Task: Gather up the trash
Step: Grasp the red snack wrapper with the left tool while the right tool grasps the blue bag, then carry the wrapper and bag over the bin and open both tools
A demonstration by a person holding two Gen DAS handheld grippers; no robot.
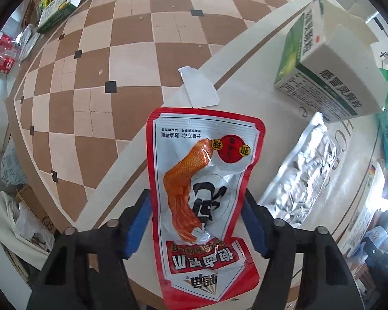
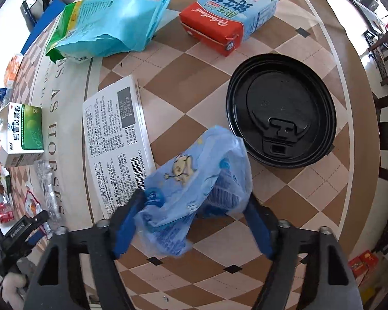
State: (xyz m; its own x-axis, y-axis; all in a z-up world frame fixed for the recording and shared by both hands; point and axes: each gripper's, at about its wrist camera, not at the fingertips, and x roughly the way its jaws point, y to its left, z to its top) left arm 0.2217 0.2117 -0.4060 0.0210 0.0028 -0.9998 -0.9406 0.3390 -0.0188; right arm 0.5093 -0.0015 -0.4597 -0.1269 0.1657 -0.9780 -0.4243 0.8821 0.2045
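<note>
In the left wrist view my left gripper [image 1: 198,201] has its blue-padded fingers [image 1: 139,222] on either side of a red-and-white snack pouch [image 1: 201,180] with an orange chicken foot picture; the pouch lies on the table and the jaws stand apart around it. In the right wrist view my right gripper [image 2: 196,206] straddles a crumpled blue plastic wrapper [image 2: 194,186] with a cartoon print; its jaws stand wide, with the left pad touching the wrapper.
A green-and-white medicine box [image 1: 331,59], a silver foil pack [image 1: 305,165] and a torn white scrap [image 1: 199,87] lie near the pouch. A black cup lid [image 2: 279,116], a flat white box [image 2: 116,134], a red-blue milk carton [image 2: 230,13] and a blue-green bag [image 2: 103,28] lie around the wrapper.
</note>
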